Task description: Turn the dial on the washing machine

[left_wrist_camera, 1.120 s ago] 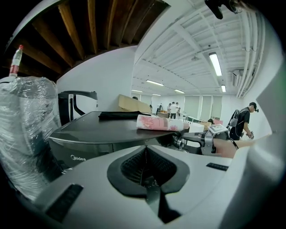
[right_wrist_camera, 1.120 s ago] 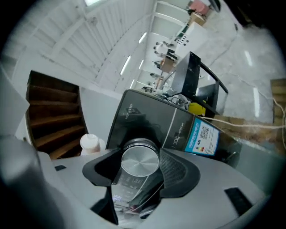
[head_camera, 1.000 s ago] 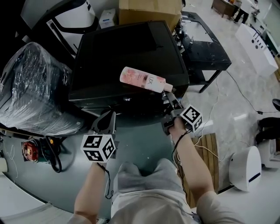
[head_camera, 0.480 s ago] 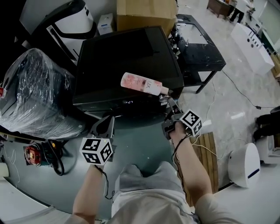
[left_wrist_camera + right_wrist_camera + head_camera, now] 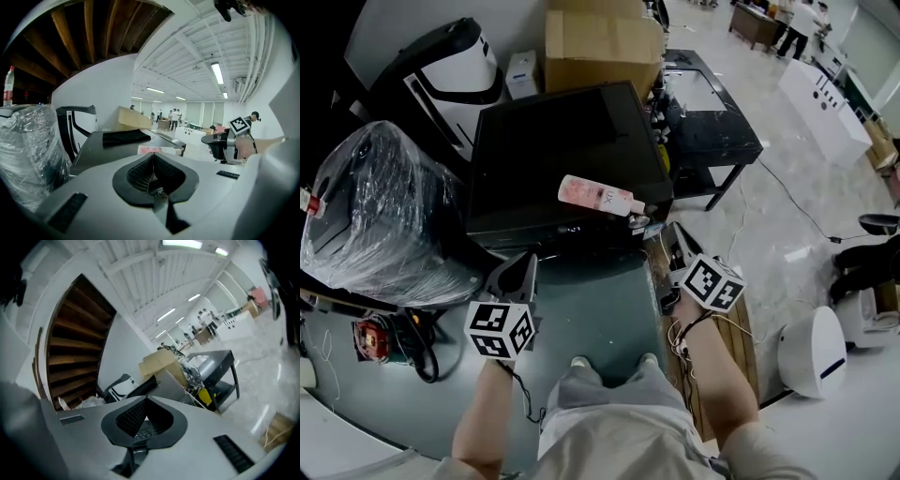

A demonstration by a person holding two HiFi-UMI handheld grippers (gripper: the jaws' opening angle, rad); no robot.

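**Task object.** The washing machine (image 5: 562, 159) stands straight ahead of the person, a dark top-loader with its lid down. A pink bottle (image 5: 600, 195) lies on its front right corner. The dial cannot be made out on the dark front edge in any view.

**Change noted.** A second ago the right gripper (image 5: 677, 240) sat against the machine's front right corner, just below the bottle's cap, with its jaws spread wide. It now stands back from that corner, apart from the machine. The right gripper view shows its jaws clenched together with nothing between them. Judgement: contact with the control area has been given up, so the turn is either done or abandoned. The frames do not settle which.

**Pose.** The right forearm reaches forward from lower right, marker cube uppermost, nose aimed at the machine's front right corner. The left gripper (image 5: 525, 262) hovers near the front left, forearm straight, jaws pressed together and empty.
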